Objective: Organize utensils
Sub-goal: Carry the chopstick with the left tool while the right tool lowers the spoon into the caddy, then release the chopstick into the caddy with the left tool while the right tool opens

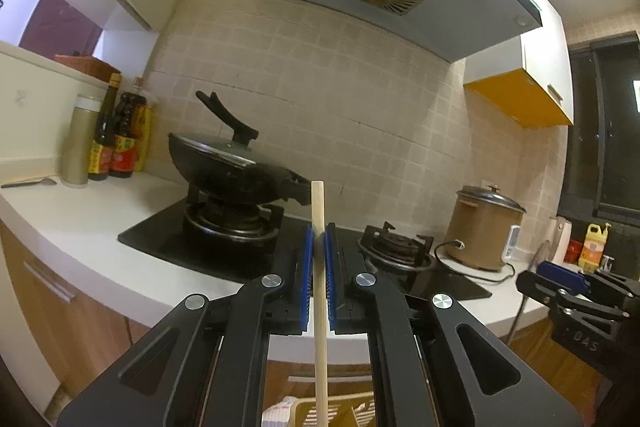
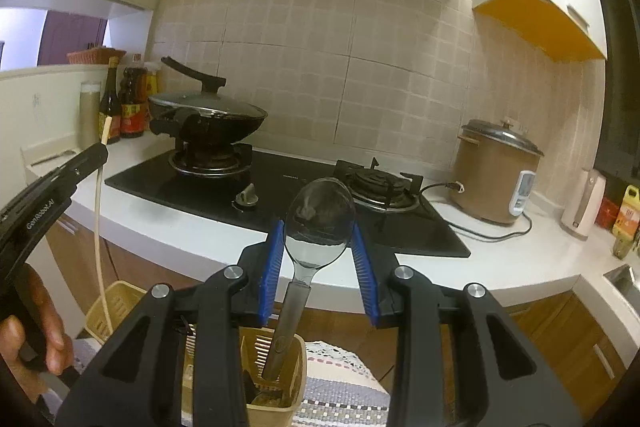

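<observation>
My left gripper (image 1: 319, 239) is shut on a pale wooden chopstick (image 1: 319, 267) that stands upright between the blue pads. The right wrist view shows the chopstick (image 2: 98, 227) hanging down into a beige slotted holder (image 2: 114, 307) at lower left. My right gripper (image 2: 318, 239) is open, its blue pads either side of the bowl of a metal spoon (image 2: 318, 219). The spoon's handle stands in a second beige utensil holder (image 2: 276, 379) below. Whether the pads touch the spoon is unclear.
A black wok with lid (image 1: 232, 163) sits on the gas hob (image 1: 248, 247). Sauce bottles (image 1: 120, 139) and a loose spoon (image 1: 28, 183) are on the white counter at left. A brown rice cooker (image 2: 496, 179) stands at right. A patterned mat (image 2: 340, 387) lies under the holders.
</observation>
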Tool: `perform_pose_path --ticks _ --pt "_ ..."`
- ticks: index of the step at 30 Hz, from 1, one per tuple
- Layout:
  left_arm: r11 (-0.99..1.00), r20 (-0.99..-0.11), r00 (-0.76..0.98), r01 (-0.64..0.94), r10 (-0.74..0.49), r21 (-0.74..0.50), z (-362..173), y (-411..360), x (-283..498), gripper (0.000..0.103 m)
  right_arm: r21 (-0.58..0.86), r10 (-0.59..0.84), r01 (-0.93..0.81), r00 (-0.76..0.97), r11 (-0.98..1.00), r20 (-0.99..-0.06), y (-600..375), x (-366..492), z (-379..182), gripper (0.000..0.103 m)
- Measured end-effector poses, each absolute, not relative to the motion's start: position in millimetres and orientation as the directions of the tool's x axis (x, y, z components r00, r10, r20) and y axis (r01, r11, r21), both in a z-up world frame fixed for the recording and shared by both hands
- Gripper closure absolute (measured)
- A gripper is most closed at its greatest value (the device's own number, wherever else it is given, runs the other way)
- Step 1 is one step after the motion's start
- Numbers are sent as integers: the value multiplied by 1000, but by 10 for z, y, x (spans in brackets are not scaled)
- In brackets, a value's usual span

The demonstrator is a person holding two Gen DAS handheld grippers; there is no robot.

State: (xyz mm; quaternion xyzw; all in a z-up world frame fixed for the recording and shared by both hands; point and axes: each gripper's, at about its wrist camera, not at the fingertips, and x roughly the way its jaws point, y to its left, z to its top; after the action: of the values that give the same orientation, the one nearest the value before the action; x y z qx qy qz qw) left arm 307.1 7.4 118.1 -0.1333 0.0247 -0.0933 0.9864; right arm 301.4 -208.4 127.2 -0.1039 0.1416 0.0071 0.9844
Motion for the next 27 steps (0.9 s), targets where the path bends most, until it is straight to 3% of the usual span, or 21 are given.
perform_pose_path --ticks 10,19,20,22,23,27 --pt "952 -46 979 183 -200 -247 916 106 2998 99 -260 -46 -35 953 965 -299 -1991 3041 1022 72" --pt "919 -110 949 252 -296 -304 837 238 2927 98 -233 -15 -76 931 969 -365 -2016 2945 944 71" --pt "918 -119 946 254 -302 -305 838 256 2903 95 -225 -6 -85 926 971 -377 -2018 2926 940 71" --pt "911 -141 936 267 -323 -315 852 295 2863 77 -205 11 -104 913 973 -409 -2029 2895 944 62" --pt "908 -148 932 270 -330 -320 858 309 2845 71 -186 24 -111 909 976 -417 -2050 2864 958 50" --pt "886 -192 900 314 -392 -341 900 391 2723 66 -105 65 -123 895 987 -442 -2161 2728 1044 46"
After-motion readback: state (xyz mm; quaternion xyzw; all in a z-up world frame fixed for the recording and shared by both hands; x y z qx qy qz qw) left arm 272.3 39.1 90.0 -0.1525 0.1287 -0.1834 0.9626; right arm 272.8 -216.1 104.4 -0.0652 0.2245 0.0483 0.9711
